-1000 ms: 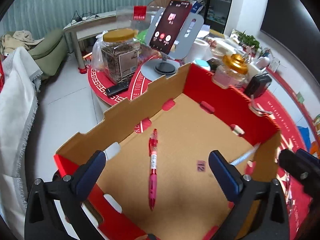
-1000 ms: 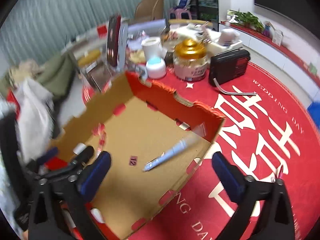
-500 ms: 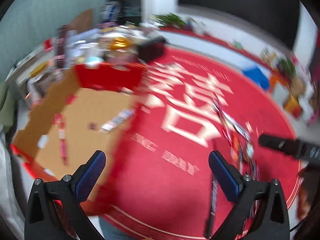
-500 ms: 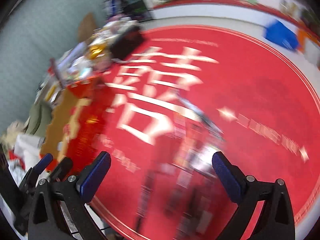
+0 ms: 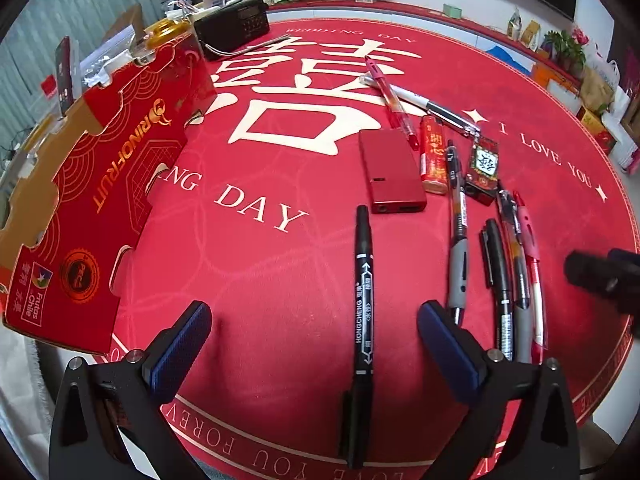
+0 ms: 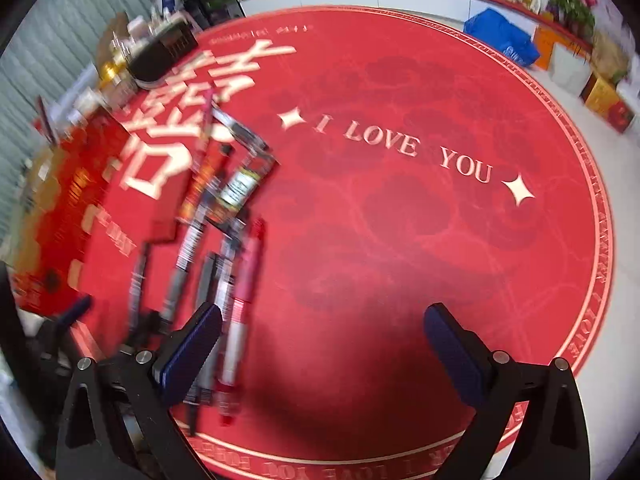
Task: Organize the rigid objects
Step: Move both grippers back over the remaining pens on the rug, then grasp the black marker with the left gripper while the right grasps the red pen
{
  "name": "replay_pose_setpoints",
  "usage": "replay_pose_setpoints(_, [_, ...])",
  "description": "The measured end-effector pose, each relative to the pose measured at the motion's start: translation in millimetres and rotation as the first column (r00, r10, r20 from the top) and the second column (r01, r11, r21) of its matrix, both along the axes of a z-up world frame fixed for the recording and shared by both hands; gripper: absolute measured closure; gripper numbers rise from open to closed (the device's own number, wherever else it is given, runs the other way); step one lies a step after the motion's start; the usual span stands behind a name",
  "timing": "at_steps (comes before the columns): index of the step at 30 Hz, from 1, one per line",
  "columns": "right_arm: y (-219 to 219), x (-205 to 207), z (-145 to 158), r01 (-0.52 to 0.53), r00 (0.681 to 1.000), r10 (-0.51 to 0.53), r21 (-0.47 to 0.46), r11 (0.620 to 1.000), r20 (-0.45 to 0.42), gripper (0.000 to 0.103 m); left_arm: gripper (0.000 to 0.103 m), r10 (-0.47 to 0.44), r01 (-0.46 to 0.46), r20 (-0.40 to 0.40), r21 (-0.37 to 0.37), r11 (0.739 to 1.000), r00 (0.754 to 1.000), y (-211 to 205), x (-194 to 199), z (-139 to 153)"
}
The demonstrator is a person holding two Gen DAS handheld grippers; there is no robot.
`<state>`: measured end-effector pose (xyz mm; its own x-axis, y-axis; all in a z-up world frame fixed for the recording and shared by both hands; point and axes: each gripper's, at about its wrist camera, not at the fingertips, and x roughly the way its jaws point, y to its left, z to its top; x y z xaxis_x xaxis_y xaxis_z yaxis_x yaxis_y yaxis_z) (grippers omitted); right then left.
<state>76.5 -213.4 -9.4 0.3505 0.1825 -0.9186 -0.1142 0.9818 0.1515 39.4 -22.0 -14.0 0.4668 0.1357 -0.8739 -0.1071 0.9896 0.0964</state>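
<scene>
The left gripper (image 5: pixel 314 332) stands wide open with nothing between its blue pads, above the red tablecloth (image 5: pixel 248 280). At the far left of its view sits one cardboard box (image 5: pixel 100 184), red on the outside, resting on the cloth. Next comes one black marker (image 5: pixel 363 280), lying lengthwise between the spread fingers, apart from the rest. Right of it lies one flat red case (image 5: pixel 390 170), then one orange lighter (image 5: pixel 434 154) just beside it, then one small dark packet (image 5: pixel 485 168). Above these, two pens cross: one red pen (image 5: pixel 390 98) and one white pen (image 5: pixel 424 106). Lower right, four more pens lie side by side: a grey-grip pen (image 5: pixel 457 236), a black pen (image 5: pixel 498 276), a dark pen (image 5: pixel 514 256) and a pink pen (image 5: pixel 530 256) (seven writing tools in all). The right gripper (image 6: pixel 322 346) is likewise wide open and empty; its view is blurred, with the pink pen just beside its left finger.
</scene>
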Motion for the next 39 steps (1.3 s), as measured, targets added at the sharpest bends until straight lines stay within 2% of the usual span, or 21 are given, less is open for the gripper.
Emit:
replay_pose_setpoints(4, [8,-1,-9,-0.006,1.0,0.006,-0.055,0.998,0.001,0.001,0.0,0.002,-0.001,0.016,-0.018,1.0,1.0,4,-1,-1])
replay_pose_setpoints(8, [19,-1,-9,-0.036,0.999,0.037,-0.057,0.998,0.009,0.001,0.0,0.004,-0.003,0.019,-0.041,0.999,1.0,8,-1,-2])
replay_pose_setpoints(11, [31,-4,-14,-0.078,0.996,0.082,-0.145,0.986,0.017,0.002,0.0,0.013,-0.012,0.027,-0.054,0.998,1.0,10,-2,-3])
replay_pose_setpoints(15, [26,-7,-12,-0.066,0.995,0.078,-0.178,0.982,0.058,0.004,0.0,0.029,-0.027,0.022,-0.071,0.997,0.999,11,-3,-3])
replay_pose_setpoints(17, [25,-10,-9,-0.066,0.993,0.085,-0.202,0.977,0.086,0.017,0.0,0.017,-0.016,0.024,-0.055,0.998,1.0,5,-2,-3])
replay_pose_setpoints(19, [23,-10,-7,-0.077,0.994,0.088,-0.163,0.984,0.061,0.024,0.0,-0.003,0.005,0.031,-0.05,0.999,0.999,-1,-2,-3])
replay_pose_setpoints(22, [25,-6,-7,-0.094,0.994,0.101,-0.147,0.985,0.036,0.024,0.0,-0.016,0.019,0.052,-0.058,0.998,0.999,-7,-1,-3])
replay_pose_setpoints(24, [28,-4,-9,-0.122,0.992,0.127,-0.149,0.981,0.023,0.023,0.0,-0.006,0.011,0.057,-0.103,0.995,0.998,-2,0,-5])
replay_pose_setpoints(30, [34,0,-12,-0.153,0.988,0.155,-0.151,0.977,0.001,0.018,0.0,0.01,0.001,0.112,-0.092,0.996,0.994,-3,-2,-8])
replay_pose_setpoints(34, [35,-3,-11,-0.18,0.983,0.182,-0.159,0.971,-0.004,0.016,0.0,0.018,-0.008,0.107,-0.092,0.996,0.994,-3,-1,-6])
replay_pose_setpoints(36, [37,-5,-9,-0.187,0.982,0.188,-0.16,0.969,-0.005,0.022,0.0,0.021,-0.013,0.082,-0.094,0.995,0.996,-5,3,-6])
replay_pose_setpoints(37, [40,-7,-6,-0.204,0.978,0.207,-0.16,0.966,0.001,0.038,0.001,0.017,-0.01,0.075,-0.096,0.995,0.997,-7,3,-5])
replay_pose_setpoints(38, [43,-9,-3,-0.224,0.974,0.227,-0.161,0.961,0.002,0.06,0.006,0.005,0.001,0.067,-0.096,0.995,0.998,-9,4,-4])
replay_pose_setpoints(39, [46,-11,-1,-0.243,0.969,0.246,-0.162,0.956,-0.003,0.072,0.009,-0.006,0.013,0.065,-0.097,0.995,0.998,-12,4,-3])
